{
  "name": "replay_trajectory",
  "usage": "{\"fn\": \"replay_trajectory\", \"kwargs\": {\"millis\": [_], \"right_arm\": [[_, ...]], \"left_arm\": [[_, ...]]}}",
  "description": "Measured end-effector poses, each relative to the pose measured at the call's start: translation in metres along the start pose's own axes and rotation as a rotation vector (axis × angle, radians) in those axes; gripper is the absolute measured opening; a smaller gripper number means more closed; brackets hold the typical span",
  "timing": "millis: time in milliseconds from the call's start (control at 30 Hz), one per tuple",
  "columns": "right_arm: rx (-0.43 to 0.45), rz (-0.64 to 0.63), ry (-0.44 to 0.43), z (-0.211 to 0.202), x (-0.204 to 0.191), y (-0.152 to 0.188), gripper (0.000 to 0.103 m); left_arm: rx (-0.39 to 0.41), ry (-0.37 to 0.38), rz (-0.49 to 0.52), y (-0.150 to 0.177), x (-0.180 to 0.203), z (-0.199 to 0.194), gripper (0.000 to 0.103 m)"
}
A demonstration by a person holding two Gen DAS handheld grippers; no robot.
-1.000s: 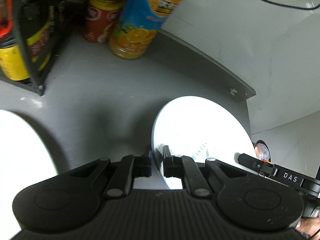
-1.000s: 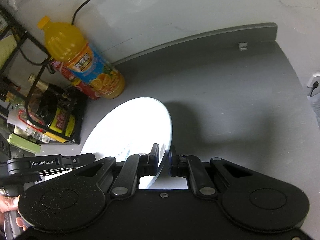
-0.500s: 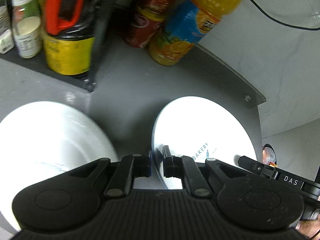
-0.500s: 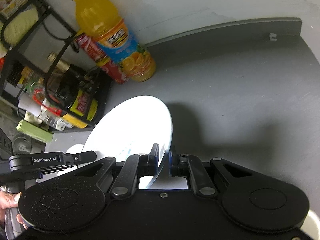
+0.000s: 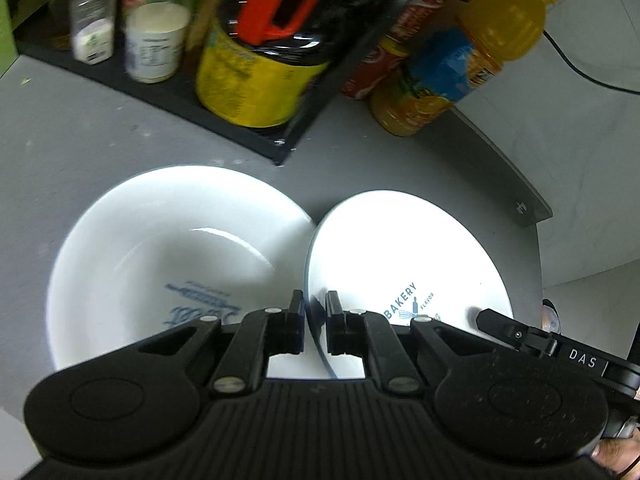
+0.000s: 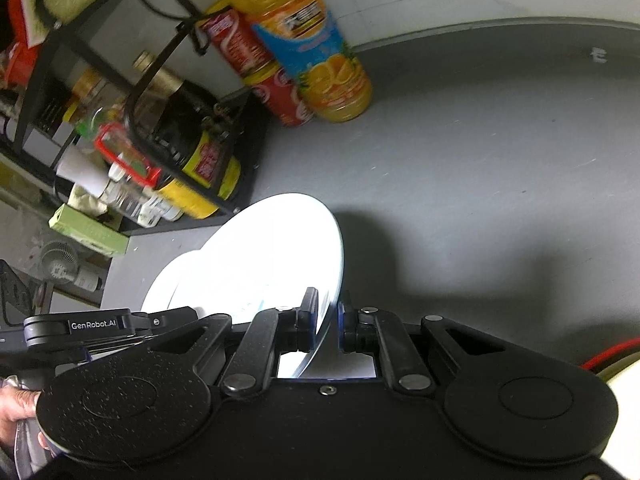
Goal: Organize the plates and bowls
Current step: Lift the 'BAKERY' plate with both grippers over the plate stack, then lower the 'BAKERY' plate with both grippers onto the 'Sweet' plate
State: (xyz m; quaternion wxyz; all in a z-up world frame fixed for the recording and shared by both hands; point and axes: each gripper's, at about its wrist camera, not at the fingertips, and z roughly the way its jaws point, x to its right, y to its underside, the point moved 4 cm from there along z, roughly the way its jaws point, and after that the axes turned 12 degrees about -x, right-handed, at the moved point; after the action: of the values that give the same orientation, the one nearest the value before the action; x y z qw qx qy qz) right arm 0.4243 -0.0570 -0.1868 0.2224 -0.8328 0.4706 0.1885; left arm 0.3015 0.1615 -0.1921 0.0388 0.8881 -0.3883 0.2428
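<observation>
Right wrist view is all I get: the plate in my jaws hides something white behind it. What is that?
Observer: A deep white bowl lying flat on the grey counter, with blue print inside.
Operator: Does my plate touch it?
Observer: In the left wrist view the plate overlaps the bowl's rim; real contact cannot be told.
Operator: Is the left gripper closed on my plate?
Observer: Yes, the left gripper has its jaws on the plate's near rim.
Operator: Any marking on the plate?
Observer: Its face reads BAKERY FLAVOR in blue.

The plate (image 5: pixel 404 264) sits right of the bowl (image 5: pixel 168 264), with the rack (image 5: pixel 224 108) and bottles (image 5: pixel 452 76) behind.
</observation>
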Motion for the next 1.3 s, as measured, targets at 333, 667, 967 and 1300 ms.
{"fn": "replay_trajectory", "kwargs": {"millis": [333,667,967,1300], "right_arm": [[-0.012,-0.039,0.003,0.013,-0.025,0.017,0.009],[-0.038,-0.085,0.008,0.023,-0.049,0.02,0.009],[-0.062,-0.127,0.035,0.034,-0.063,0.022,0.009],[-0.086,-0.154,0.075,0.047,-0.074,0.026,0.009]], "left_arm": [[0.031,-0.009,-0.045,0.013,-0.034,-0.01,0.008],[0.041,-0.032,-0.093,0.018,-0.062,-0.011,0.01],[0.032,-0.049,-0.132,0.023,-0.08,-0.004,0.012],[0.017,-0.099,-0.148,0.026,-0.091,0.0,0.015]]}}
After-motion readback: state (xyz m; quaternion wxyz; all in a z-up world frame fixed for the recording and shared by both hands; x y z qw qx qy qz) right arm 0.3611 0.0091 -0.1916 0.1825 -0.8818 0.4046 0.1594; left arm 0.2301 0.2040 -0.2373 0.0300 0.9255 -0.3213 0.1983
